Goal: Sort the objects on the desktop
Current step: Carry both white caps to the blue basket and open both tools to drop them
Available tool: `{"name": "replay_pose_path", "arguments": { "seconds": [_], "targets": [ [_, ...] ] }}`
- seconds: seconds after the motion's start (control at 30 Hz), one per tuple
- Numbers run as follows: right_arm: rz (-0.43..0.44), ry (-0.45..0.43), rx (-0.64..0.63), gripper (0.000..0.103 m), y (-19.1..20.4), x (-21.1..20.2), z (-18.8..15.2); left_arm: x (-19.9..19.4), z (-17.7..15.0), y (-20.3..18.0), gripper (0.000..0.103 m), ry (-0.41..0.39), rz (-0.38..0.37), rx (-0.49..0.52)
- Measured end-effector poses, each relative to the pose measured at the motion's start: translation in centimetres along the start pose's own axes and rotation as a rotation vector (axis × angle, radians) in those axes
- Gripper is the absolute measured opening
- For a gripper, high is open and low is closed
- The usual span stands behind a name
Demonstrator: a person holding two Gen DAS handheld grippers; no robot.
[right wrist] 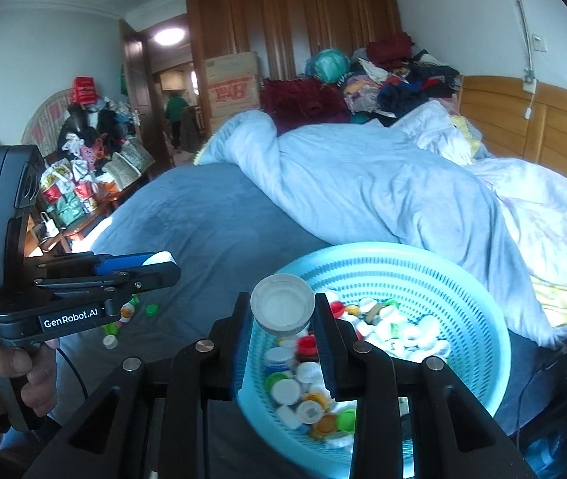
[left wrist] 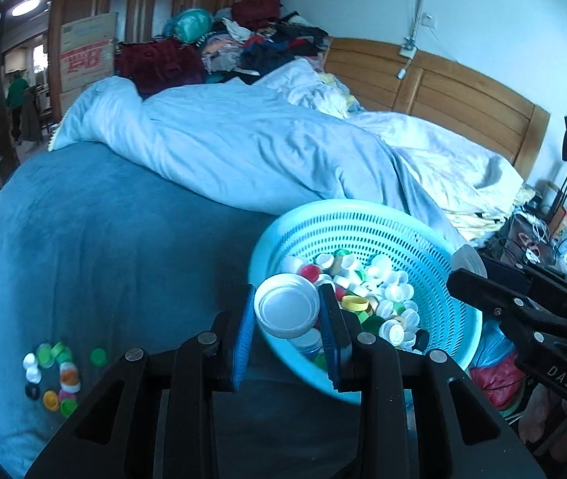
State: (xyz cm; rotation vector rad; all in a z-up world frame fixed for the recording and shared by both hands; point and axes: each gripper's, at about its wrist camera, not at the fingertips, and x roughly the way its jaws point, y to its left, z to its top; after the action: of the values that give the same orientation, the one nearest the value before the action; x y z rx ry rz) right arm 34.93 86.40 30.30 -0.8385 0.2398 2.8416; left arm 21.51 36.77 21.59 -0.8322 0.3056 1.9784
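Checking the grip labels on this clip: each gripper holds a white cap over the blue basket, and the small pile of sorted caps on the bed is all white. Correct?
Not quite. The pile of sorted caps on the bed is mixed: green, white, orange, yellow and black, as the left wrist view shows. The left gripper and right gripper do each hold a white cap.

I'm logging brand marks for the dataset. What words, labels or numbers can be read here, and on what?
"GenRobot.AI": white label on the left gripper body, seen from the right wrist.
"DAS": on the right gripper body, seen from the left wrist.
Small white print at the left gripper's rear edge: cut off, unreadable.
Red print on the cardboard box: too blurred to read.
Red bag on the far pile: print too small.
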Motion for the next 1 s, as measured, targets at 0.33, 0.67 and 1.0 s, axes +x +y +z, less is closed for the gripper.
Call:
{"name": "replay_pose_path", "arguments": {
  "seconds": [0.33,0.67,1.0],
  "targets": [
    [-0.040,0.104,0.089,0.033,-4.3,2.4,-1.1,6.0,0.4,-2.9,0.026,0.155,0.009,0.079],
    [-0.051,0.162,0.120,0.033,-5.7,4.1,-2.6,10.3,-1.4,-4.7,0.026,0.278,0.028,0.152],
    [-0.043,0.187,0.131,0.033,-6.1,5.3,-3.4,11.3,-1.6,-4.7,0.026,0.300,0.024,0.153]
  ]
}}
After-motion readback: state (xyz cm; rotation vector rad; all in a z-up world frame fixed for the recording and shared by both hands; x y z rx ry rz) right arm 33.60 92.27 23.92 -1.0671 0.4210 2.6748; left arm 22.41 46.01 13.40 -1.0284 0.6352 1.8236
